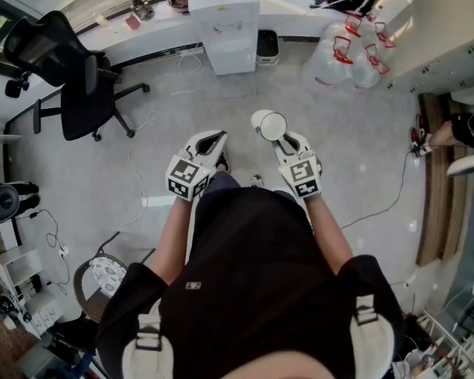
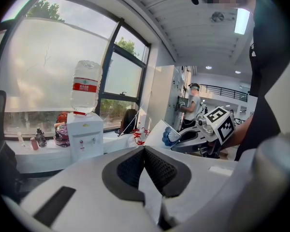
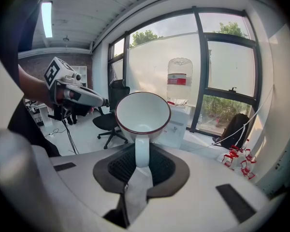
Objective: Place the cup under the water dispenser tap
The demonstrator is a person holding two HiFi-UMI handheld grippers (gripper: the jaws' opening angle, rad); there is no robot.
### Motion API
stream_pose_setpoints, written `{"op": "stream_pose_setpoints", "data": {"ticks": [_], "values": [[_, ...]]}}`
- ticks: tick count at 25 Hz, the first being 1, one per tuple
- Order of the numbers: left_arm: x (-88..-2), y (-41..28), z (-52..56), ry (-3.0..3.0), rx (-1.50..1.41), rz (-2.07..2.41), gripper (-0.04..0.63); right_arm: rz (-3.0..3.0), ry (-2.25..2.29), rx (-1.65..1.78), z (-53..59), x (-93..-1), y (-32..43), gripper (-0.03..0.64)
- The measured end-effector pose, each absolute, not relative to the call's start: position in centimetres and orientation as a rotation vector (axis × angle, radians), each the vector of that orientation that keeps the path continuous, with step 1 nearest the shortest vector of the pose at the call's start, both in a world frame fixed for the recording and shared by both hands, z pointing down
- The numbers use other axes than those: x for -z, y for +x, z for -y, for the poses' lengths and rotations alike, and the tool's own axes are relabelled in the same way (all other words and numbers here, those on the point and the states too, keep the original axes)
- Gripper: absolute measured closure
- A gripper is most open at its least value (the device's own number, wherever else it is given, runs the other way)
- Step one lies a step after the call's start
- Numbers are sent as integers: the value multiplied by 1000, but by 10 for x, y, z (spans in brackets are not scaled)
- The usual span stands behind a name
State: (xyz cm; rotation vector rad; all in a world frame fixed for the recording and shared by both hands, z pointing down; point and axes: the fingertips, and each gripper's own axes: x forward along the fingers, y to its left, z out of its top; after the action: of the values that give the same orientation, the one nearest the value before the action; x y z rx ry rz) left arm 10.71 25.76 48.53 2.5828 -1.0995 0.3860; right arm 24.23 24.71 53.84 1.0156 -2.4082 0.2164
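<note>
Cup (image 3: 143,112) is up in the air, pinched by its handle in your right gripper (image 3: 141,164). The jaws are closed narrow on that handle, one pad on each side. It's a white cup with a thin dark red line around the rim. It's tipped over so the open mouth faces back at the right gripper view, and the inside looks empty. From the left gripper view you can see a blue print on its outer side.

Your left gripper (image 2: 145,164) sits just beside the right one at about the same height. Its pads are pressed together with nothing between them.

Both grippers are out in front of you over the bare grey floor (image 1: 347,172), pointing at the water dispenser (image 1: 225,24). The cup is well apart from it. The dispenser is a white box standing against the desk (image 2: 43,153) that runs along the window. A big clear bottle (image 2: 86,88) with a red label is upside down on top, and two small taps are on the front.

Off to the left of the dispenser there's a black office chair (image 1: 71,77). To the right is a bunch of clear water jugs (image 1: 344,54) with red handles. In the left gripper view another person (image 2: 192,105) is standing far back in the room.
</note>
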Motion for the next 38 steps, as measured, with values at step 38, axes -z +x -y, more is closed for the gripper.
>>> {"op": "stream_pose_setpoints", "data": {"ticks": [38], "values": [[-497, 28, -90, 2647, -422, 830, 597, 2264, 1189, -277, -116, -543, 169, 568]]}}
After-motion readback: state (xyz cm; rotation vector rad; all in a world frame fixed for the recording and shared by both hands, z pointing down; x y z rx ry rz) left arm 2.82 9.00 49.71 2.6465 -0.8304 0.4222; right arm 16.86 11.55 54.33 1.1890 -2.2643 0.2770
